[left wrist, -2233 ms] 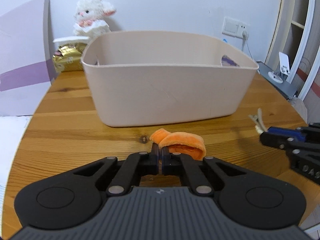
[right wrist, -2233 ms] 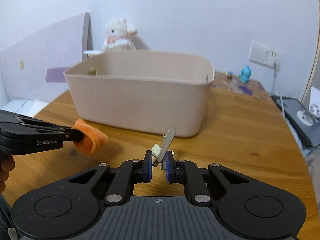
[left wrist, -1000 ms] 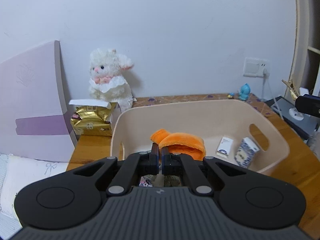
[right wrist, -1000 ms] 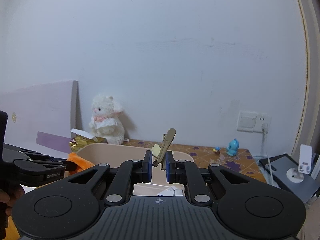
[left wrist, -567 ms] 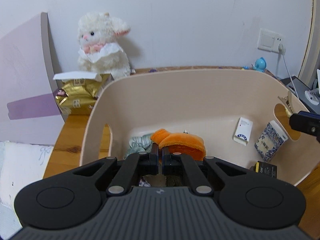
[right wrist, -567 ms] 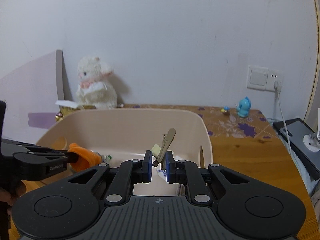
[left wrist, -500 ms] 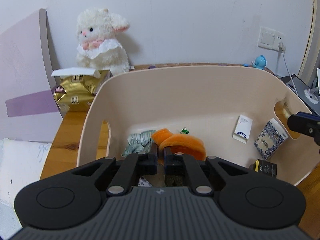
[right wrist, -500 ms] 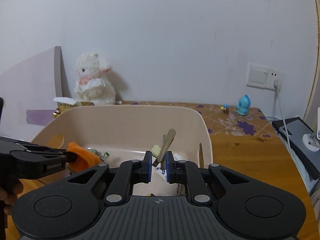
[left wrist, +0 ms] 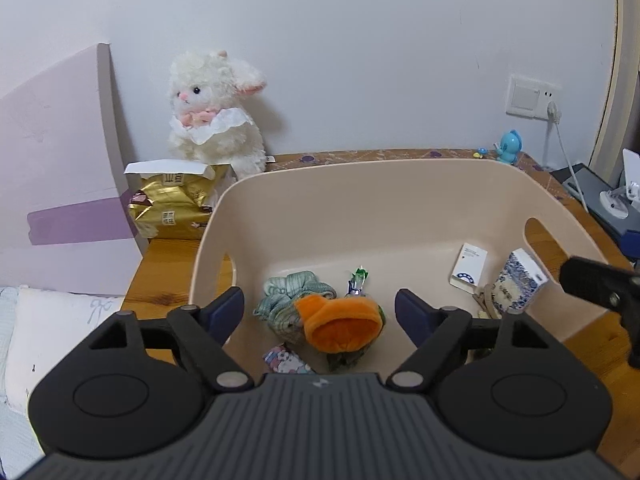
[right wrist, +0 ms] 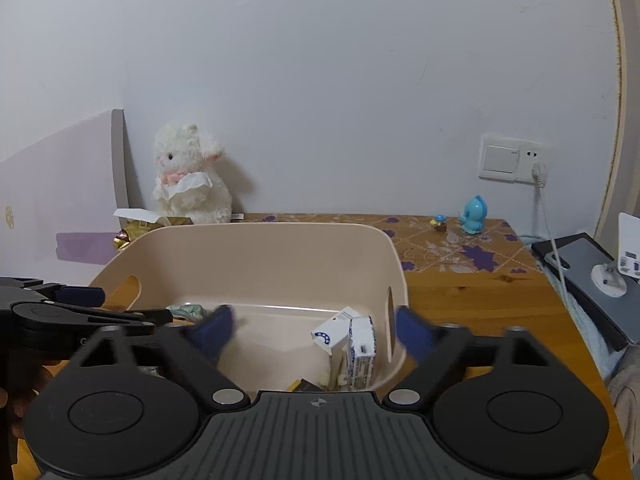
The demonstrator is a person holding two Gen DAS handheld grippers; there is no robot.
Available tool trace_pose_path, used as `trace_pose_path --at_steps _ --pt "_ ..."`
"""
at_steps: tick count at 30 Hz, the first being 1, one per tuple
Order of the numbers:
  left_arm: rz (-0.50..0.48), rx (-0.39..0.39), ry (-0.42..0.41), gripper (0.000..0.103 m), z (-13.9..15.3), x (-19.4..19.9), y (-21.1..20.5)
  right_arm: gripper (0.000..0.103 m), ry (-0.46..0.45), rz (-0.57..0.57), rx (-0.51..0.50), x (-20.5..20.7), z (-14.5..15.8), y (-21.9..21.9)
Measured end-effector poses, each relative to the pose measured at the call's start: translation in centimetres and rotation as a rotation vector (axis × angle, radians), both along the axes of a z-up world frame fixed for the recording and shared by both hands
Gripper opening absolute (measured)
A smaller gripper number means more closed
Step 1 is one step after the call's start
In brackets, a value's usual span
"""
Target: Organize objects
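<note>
1. Left wrist view: the left tongs (left wrist: pixel 319 312) are hanging wide apart over the near rim of the beige bin (left wrist: pixel 400 208), gripping nothing.
2. Straight ahead between the two fingers (left wrist: pixel 228 308), the orange plush piece (left wrist: pixel 340 322) is lying on the bin floor, clear of both fingers.
3. Just to the left of and behind the orange piece, a green scrunchie (left wrist: pixel 296 294) is touching it; a small green-topped wrapper (left wrist: pixel 358 280) is standing just beyond.
4. Close under the tongs, a small printed packet (left wrist: pixel 286 360) is lying against the near wall.
5. To the right of the tongs, a white box (left wrist: pixel 469 267) is leaning on the far-right wall, and a blue patterned carton (left wrist: pixel 518 284) is standing beside the handle slot; a tan clip (left wrist: pixel 486 300) is lying at the carton's foot.
6. The right tongs (left wrist: pixel 600 284) are showing at the right edge, above the bin's right rim.
7. Beyond the bin, a white plush lamb (left wrist: pixel 214 120) is sitting against the wall, with a gold bag (left wrist: pixel 172 208) in front of it on the bench (left wrist: pixel 160 280).
8. Right wrist view: the right tongs (right wrist: pixel 316 332) are spread wide and blurred, empty, over the bin's (right wrist: pixel 260 240) right end.
9. Ahead of them, the white box (right wrist: pixel 330 330) and the carton (right wrist: pixel 362 354) are standing in the right corner.
10. To the left, the left tongs (right wrist: pixel 100 308) are reaching over the bin's left rim, with a hand (right wrist: pixel 8 400) partly visible behind them.
</note>
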State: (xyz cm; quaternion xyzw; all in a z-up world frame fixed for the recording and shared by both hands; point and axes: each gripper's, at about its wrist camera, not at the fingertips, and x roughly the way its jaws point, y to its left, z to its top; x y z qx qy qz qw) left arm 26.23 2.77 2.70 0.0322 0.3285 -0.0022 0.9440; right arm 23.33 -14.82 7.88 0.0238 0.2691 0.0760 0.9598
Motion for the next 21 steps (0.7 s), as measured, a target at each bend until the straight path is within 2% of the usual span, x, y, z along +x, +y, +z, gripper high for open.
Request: trace_pose_path --at_steps 7,14,17,21 --pt "0.01 0.013 -0.036 0.085 1.7 -3.4 0.3 0.103 -0.014 -0.005 0.015 -3.2 1.6 -0.5" --pt "0.008 0.01 -0.062 0.085 3.2 -7.7 0.8 0.103 -0.023 0.013 0.004 -7.1 2.3 -0.3" --pt "-0.006 0.013 -0.071 0.091 3.7 -9.7 0.6 0.103 -0.029 0.02 -0.01 -8.9 2.4 -0.1" --pt "-0.003 0.033 -0.081 0.091 3.7 -12.3 0.4 0.103 -0.036 0.019 -0.028 -11.3 2.5 0.1"
